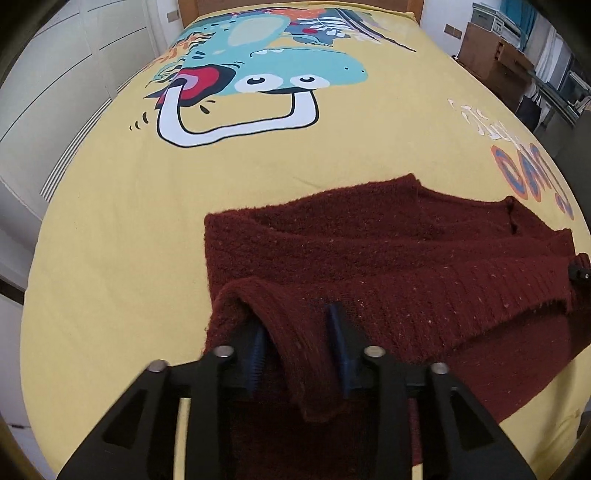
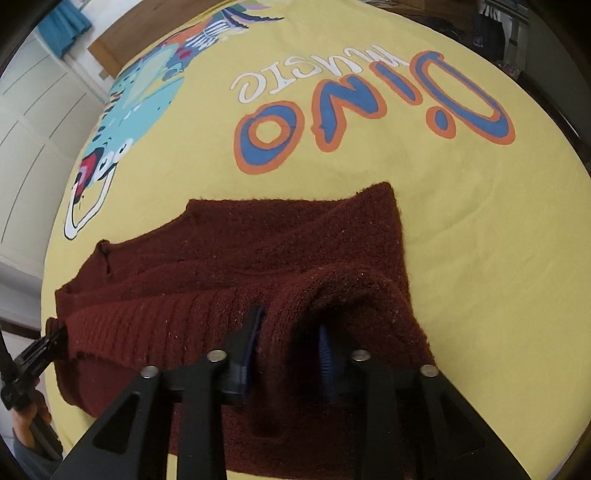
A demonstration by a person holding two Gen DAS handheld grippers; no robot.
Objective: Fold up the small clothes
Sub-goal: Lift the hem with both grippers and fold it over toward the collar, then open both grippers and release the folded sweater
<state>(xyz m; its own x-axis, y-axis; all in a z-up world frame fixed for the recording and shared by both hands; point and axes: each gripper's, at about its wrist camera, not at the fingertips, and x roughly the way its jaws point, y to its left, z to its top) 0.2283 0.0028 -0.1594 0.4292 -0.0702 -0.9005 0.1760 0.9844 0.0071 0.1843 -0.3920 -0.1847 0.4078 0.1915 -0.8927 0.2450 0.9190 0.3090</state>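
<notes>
Yellow bedsheet [image 1: 110,240] bears a maroon sweater [image 1: 369,251]; both tools' jaws stand apart astride its folded hem.

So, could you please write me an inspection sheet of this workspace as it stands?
Surface: yellow bedsheet with a dinosaur print, smooth.
Job's things: dark red sweater, partly folded, its near edge lifted.
Clutter: nothing seen on the bed.
Grippers: left gripper and right gripper each have a sweater fold between parted blue pads; the jaws do not visibly press it.
Cables: nothing seen.
Surroundings: white cupboard doors, wooden headboard, cardboard boxes.
</notes>
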